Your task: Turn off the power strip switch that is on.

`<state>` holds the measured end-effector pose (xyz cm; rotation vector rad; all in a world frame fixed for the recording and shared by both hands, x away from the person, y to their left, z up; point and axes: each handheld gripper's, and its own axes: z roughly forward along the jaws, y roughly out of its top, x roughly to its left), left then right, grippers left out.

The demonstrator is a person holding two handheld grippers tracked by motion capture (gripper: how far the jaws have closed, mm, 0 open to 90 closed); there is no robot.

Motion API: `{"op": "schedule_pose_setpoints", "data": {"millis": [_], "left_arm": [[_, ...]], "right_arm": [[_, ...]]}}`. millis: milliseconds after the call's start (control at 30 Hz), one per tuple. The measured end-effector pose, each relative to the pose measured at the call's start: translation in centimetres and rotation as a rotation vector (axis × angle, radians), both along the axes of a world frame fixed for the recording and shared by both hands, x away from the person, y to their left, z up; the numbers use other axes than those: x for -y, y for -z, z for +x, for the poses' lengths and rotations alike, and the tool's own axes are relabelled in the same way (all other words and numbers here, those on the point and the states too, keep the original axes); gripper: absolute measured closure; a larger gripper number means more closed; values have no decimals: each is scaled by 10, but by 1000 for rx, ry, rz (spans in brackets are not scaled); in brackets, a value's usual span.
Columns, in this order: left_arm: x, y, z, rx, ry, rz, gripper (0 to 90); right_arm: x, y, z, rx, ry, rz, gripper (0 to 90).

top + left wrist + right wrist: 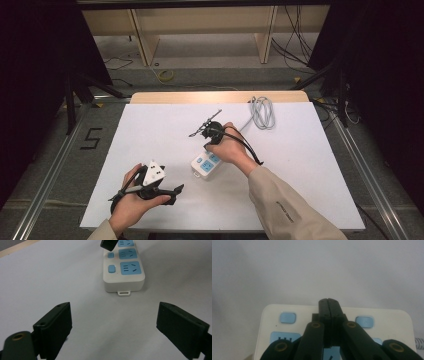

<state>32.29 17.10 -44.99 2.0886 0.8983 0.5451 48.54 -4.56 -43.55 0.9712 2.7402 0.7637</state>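
Two hand-held grippers over a white table, a power strip between them.

At the left, the left gripper [150,187] is held low over the near part of the table [150,135], its jaws spread wide with nothing between them; in the left gripper view the white power strip [124,270] with blue sockets is seen lying flat ahead of it. Toward the middle, the right gripper [207,131] is held directly above the power strip [206,165], its jaws pressed together and pointed down at the strip's switch row, as seen in the right gripper view. Farther right, a coiled grey cable [263,112] is laid near the table's far edge.
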Motion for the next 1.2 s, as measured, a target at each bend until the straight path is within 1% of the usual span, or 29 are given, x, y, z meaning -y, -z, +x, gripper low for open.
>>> {"op": "schedule_pose_setpoints", "data": {"millis": [367, 533, 633, 800, 933, 1067, 1200], "left_arm": [[0, 0, 0, -1, 3, 1, 126], [0, 0, 0, -1, 1, 0, 126], [0, 0, 0, -1, 3, 2, 126], [0, 0, 0, -2, 3, 4, 126], [0, 0, 0, -1, 3, 4, 126], [0, 0, 0, 0, 4, 3, 127], [0, 0, 0, -1, 3, 5, 127]], "right_arm": [[-5, 3, 1, -16, -4, -40, 900], [-6, 4, 2, -25, -2, -43, 900], [-8, 4, 2, -26, -5, -58, 900], [-10, 3, 2, -32, 0, -66, 900], [-10, 3, 2, -33, -15, -73, 900], [-9, 3, 3, -43, -8, -66, 900], [-10, 3, 3, -46, -11, -74, 900]]}}
